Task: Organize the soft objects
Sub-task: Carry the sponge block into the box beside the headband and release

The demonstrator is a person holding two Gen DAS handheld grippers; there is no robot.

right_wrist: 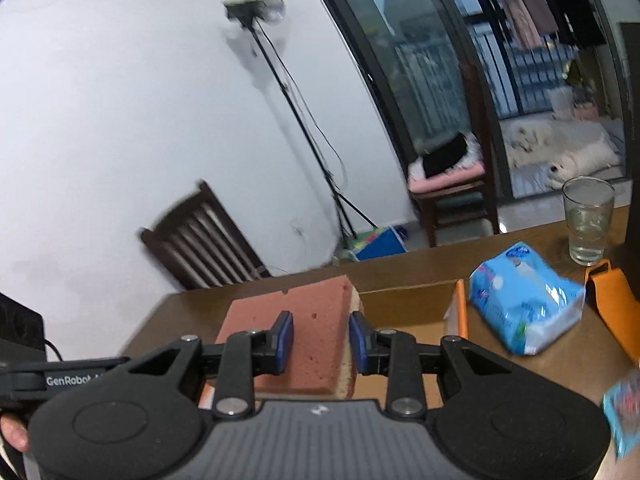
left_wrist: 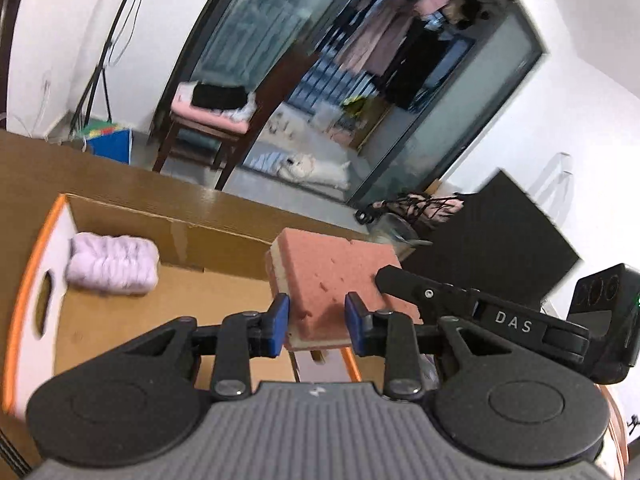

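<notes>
Above table (right_wrist: 400, 276), each hand-held gripper (left_wrist: 317, 322) (right_wrist: 321, 340) pinches sponge (left_wrist: 340, 276)

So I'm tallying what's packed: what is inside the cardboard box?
A lilac fluffy bundle lies against the far wall of the cardboard box. The sponge, held above, hides the right part of the floor.

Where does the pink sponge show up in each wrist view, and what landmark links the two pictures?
Left wrist: pink sponge at lower centre, between that gripper's blue pads.
Right wrist: pink sponge at lower centre, left of the blue tissue pack.
Shared landmark: the chair with the pink cushion.
</notes>
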